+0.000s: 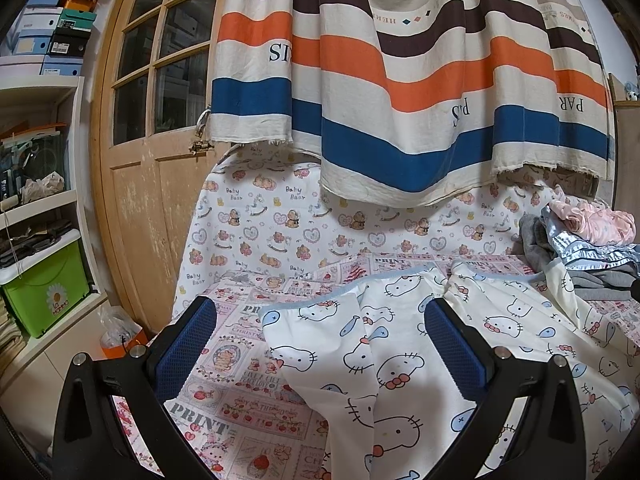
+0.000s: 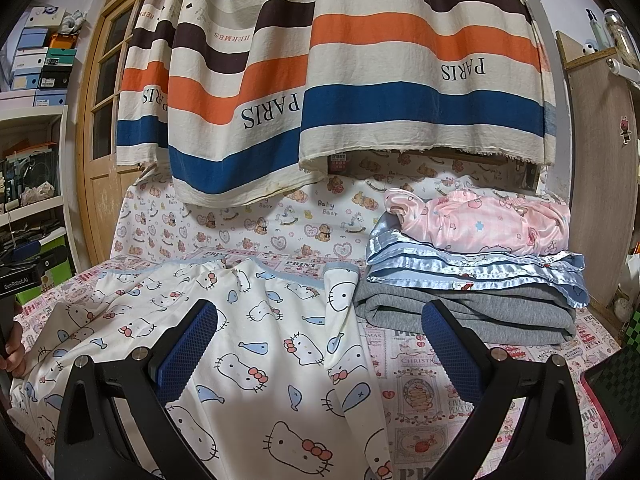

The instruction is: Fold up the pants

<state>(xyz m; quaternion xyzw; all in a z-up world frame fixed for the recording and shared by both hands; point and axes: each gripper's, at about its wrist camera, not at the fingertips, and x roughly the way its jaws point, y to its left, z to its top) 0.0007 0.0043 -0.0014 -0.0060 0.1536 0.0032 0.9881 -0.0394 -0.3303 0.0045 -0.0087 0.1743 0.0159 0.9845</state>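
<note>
I count one pair of pants [image 2: 256, 344] spread on one printed sheet [image 2: 424, 392]. I count three folded garments in one stack [image 2: 472, 276]: one pink, one blue, one grey. One striped curtain [image 2: 344, 80] hangs above; one green box [image 1: 44, 296] sits left.

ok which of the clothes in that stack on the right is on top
The pink garment is on top; it lies on the blue satin-trimmed piece, with the grey garment at the bottom.

White cat-print pants [image 2: 256, 344], pink printed sheet [image 2: 420, 392], orange-blue-brown striped curtain [image 2: 400, 80], grey, blue, pink folded stack [image 2: 472, 272]
</note>
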